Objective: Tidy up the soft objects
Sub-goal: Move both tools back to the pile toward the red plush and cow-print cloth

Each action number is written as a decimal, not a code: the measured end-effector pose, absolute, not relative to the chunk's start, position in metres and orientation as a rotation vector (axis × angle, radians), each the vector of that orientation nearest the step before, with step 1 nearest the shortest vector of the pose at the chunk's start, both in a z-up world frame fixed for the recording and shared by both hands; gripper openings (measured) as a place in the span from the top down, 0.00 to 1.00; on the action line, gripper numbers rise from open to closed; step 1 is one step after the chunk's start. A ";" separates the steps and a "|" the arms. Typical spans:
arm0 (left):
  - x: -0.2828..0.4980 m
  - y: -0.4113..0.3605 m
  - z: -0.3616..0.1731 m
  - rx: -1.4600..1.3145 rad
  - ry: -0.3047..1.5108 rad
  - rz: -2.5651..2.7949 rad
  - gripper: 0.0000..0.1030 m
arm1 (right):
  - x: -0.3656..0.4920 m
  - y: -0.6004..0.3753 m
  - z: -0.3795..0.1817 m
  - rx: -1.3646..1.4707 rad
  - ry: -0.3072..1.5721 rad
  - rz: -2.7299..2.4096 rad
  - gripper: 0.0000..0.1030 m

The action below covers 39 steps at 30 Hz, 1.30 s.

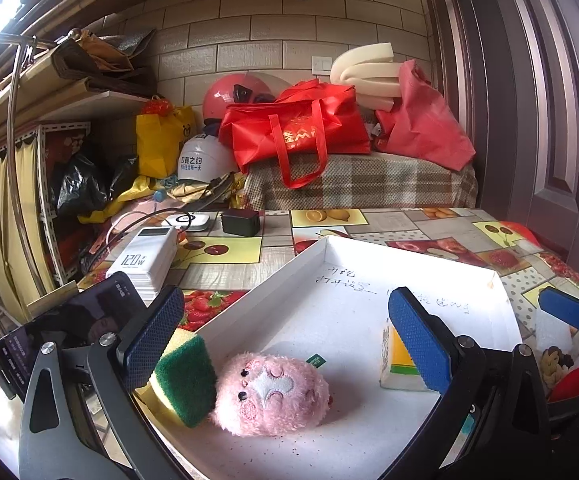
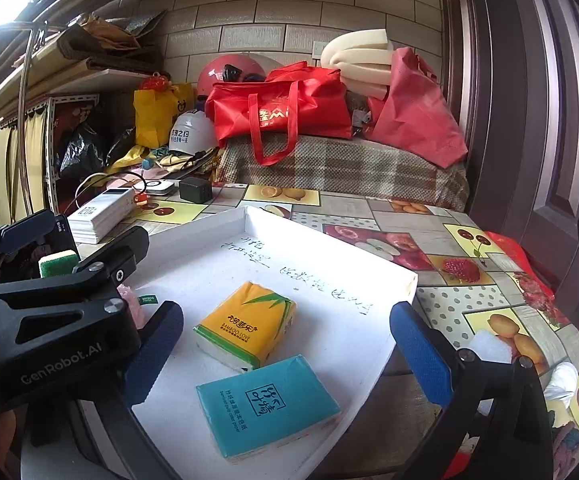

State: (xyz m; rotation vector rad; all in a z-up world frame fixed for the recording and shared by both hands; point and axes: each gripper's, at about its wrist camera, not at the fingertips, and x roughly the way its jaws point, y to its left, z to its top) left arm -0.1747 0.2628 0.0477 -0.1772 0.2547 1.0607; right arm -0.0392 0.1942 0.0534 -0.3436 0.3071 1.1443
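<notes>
Currently the white tray (image 1: 369, 320) on the table (image 2: 469, 256) is the landmark. Inside it lie a pink plush toy (image 1: 271, 396), a yellow tissue pack (image 2: 245, 326) and a teal tissue pack (image 2: 267, 406). A green-and-yellow sponge (image 1: 183, 380) leans at the tray's left rim, touching the plush.

The left gripper (image 1: 285, 342) hangs over the tray, jaws spread wide, holding nothing; one pad sits just beside the sponge. The right gripper (image 2: 285, 350) is likewise spread and empty above the tissue packs.

The sponge seems the next piece. Centre the left pads on its flat faces, squeeze gently, and lift clear of the rim before setting it inside the tray.
</notes>
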 end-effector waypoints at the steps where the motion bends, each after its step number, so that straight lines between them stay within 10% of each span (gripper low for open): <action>1: -0.176 0.262 0.048 -0.176 0.250 1.062 0.00 | -0.040 0.193 0.054 -0.342 0.299 1.140 0.00; 39: -0.180 0.182 0.049 -0.197 0.234 0.890 0.00 | -0.048 0.075 0.057 -0.278 0.258 1.202 0.00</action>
